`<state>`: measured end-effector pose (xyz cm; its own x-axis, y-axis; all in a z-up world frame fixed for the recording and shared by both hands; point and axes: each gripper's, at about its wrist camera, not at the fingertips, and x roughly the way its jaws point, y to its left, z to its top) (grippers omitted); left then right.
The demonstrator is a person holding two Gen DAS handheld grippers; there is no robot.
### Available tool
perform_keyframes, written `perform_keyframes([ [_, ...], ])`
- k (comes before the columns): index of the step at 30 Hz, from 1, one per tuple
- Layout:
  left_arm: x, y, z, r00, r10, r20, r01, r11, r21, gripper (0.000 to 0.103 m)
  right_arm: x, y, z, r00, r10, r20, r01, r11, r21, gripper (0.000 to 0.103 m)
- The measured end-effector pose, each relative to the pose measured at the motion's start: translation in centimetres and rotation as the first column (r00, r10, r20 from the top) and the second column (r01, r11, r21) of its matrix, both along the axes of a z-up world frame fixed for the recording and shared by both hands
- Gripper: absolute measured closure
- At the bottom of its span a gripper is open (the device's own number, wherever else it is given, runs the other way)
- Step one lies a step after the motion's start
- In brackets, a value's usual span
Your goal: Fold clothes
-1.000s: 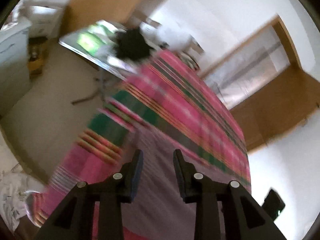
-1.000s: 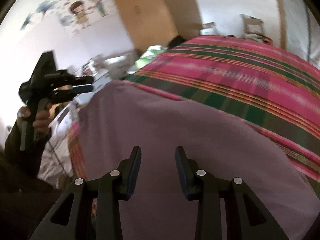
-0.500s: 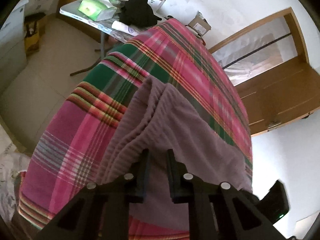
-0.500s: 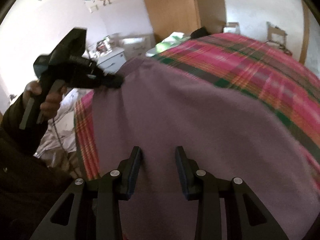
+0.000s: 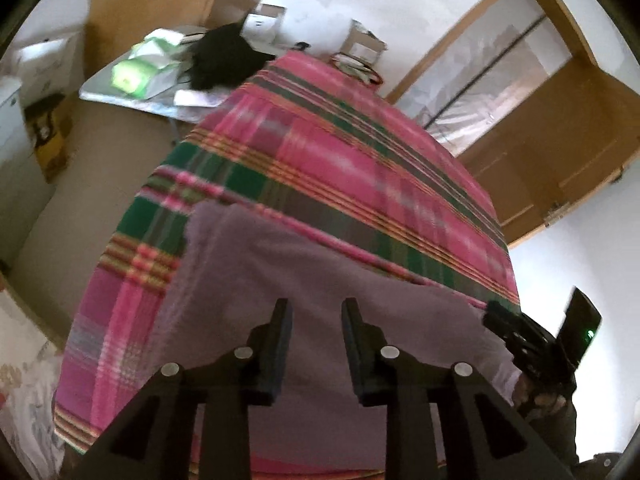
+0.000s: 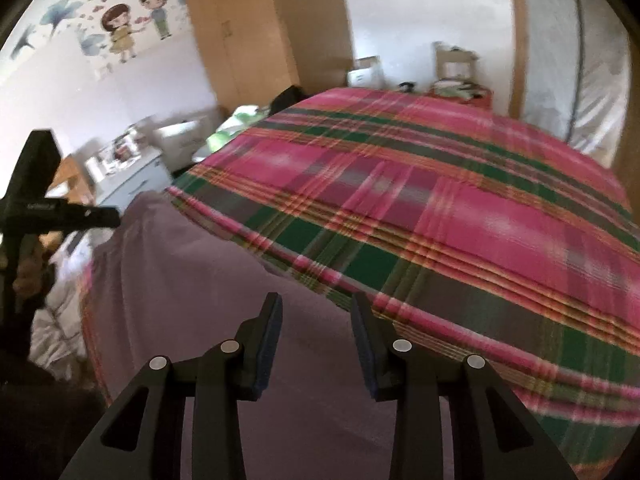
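A purple garment lies spread flat on the near part of a bed covered with a pink and green plaid cover. My left gripper hovers over the garment; its jaws are opening and no cloth is pinched between them. In the right wrist view the same purple garment fills the lower left, and my right gripper stands open above its edge by the plaid cover. Each view shows the other gripper in a hand: right gripper, left gripper.
A side table past the bed's far corner carries green packets and a black cloth. Cardboard boxes stand by the wall. A white drawer cabinet and crumpled pale bedding lie left of the bed.
Half a second ago the left jaws were pinched on a raised ridge of the purple garment; now they have let go and the cloth lies flatter. Both grippers have drawn back.
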<state>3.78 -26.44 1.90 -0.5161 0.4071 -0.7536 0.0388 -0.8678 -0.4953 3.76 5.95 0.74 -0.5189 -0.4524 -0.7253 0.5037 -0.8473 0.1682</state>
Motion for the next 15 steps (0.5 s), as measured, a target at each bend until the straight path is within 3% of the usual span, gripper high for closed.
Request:
perform_keyframes([
  [5, -2.5, 3.4, -0.5, 0.995, -0.092, 0.030, 0.092, 0.996, 0.023, 0.075, -1.8, 0.1, -1.7, 0.992, 0.085, 0.095, -0.081, 0.996, -0.041, 0.066],
  [13, -5.2, 7.8, -1.9, 0.977, -0.200, 0.073, 0.199, 0.980, 0.026, 0.075, -1.7, 0.1, -2.4, 0.972, 0.176, 0.158, -0.161, 0.982, -0.103, 0.067],
  [14, -5.4, 8.2, -1.9, 0.975, -0.209, 0.075, 0.208, 0.978, 0.027, 0.075, -1.6, 0.2, -2.2, 0.969, 0.185, 0.161, -0.170, 0.980, -0.104, 0.068],
  [15, -5.7, 8.7, -2.0, 0.973, -0.218, 0.078, 0.217, 0.976, 0.029, 0.075, -1.4, 0.2, -2.1, 0.970, 0.187, 0.156, -0.174, 0.980, -0.098, 0.077],
])
